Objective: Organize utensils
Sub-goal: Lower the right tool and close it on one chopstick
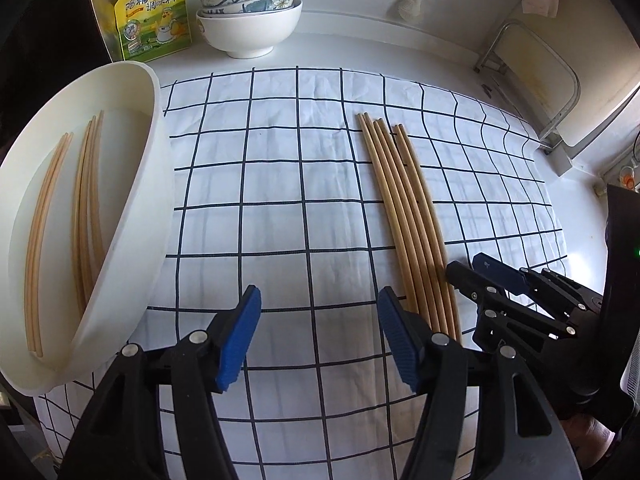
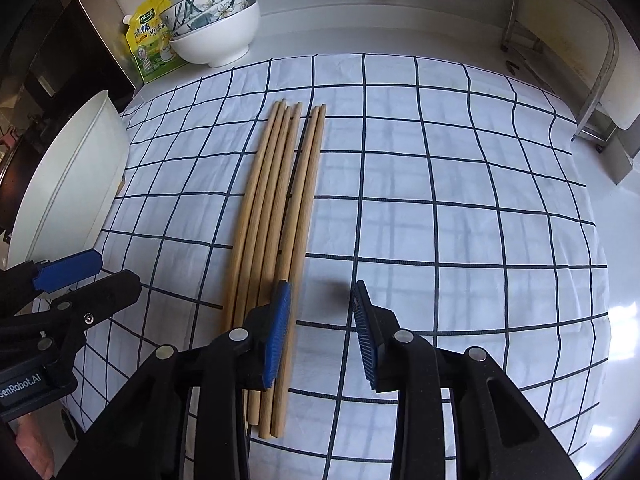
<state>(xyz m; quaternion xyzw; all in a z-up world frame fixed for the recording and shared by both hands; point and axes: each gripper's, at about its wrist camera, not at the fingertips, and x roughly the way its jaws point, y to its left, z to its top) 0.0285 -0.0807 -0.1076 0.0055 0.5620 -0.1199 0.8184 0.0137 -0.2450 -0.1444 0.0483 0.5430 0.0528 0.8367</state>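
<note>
Several wooden chopsticks (image 1: 404, 216) lie side by side on the checked cloth; they also show in the right wrist view (image 2: 276, 208). A white oval tray (image 1: 132, 240) at the left holds several more chopsticks (image 1: 86, 216). My left gripper (image 1: 316, 312) is open and empty above the cloth, between the tray and the loose chopsticks. My right gripper (image 2: 320, 308) is open and empty; its left pad (image 2: 278, 332) hangs over the near ends of the rightmost chopsticks. The right gripper also shows in the left wrist view (image 1: 480, 268).
The white checked cloth (image 2: 460, 200) covers the counter. Stacked bowls (image 1: 248, 12) and a yellow seasoning pouch (image 1: 150, 12) stand at the back left. A metal rack (image 1: 532, 76) stands at the back right. The tray's outer wall shows in the right wrist view (image 2: 68, 184).
</note>
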